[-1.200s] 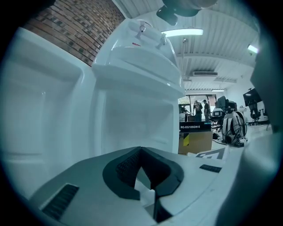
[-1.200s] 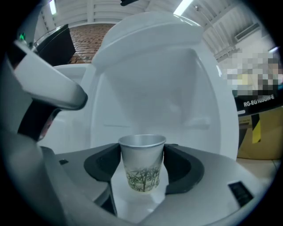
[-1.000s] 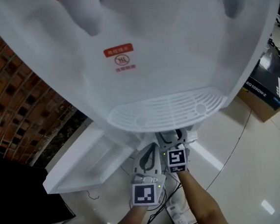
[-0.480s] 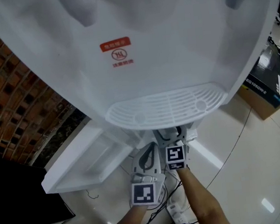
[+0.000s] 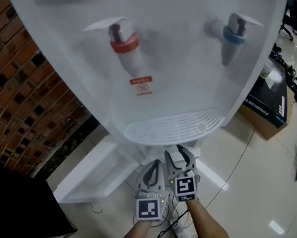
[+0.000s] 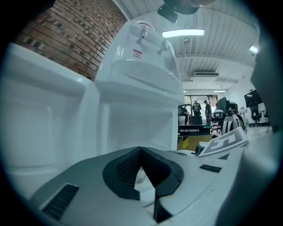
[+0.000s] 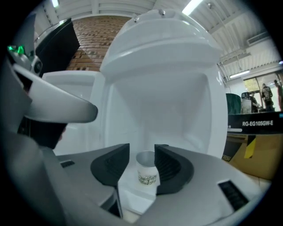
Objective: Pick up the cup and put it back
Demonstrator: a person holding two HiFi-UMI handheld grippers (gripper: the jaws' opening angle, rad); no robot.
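**Cup** (image 7: pixel 147 171): upright on a white ledge in the open recess under the water dispenser (image 5: pixel 174 61), below its drip tray (image 5: pixel 173 128).

**Right gripper** (image 7: pixel 141 152): level with that recess. Its jaws are half apart and have just been closing. The cup shows in the gap, with a sliver of space at one pad and no squeeze visible.

**Left gripper** (image 6: pixel 141 150): beside the right one, in front of the dispenser's base. Jaw tips together, holding nothing.

**Progress (judged):** the cup is resting, not carried. It is either returned already or not yet lifted, and the views do not settle which.

**Obscured:**
- In the head view the drip tray hides the cup.
- The far pad covers one side of the cup.
- A small printed white patch behind the left jaws cannot be identified.
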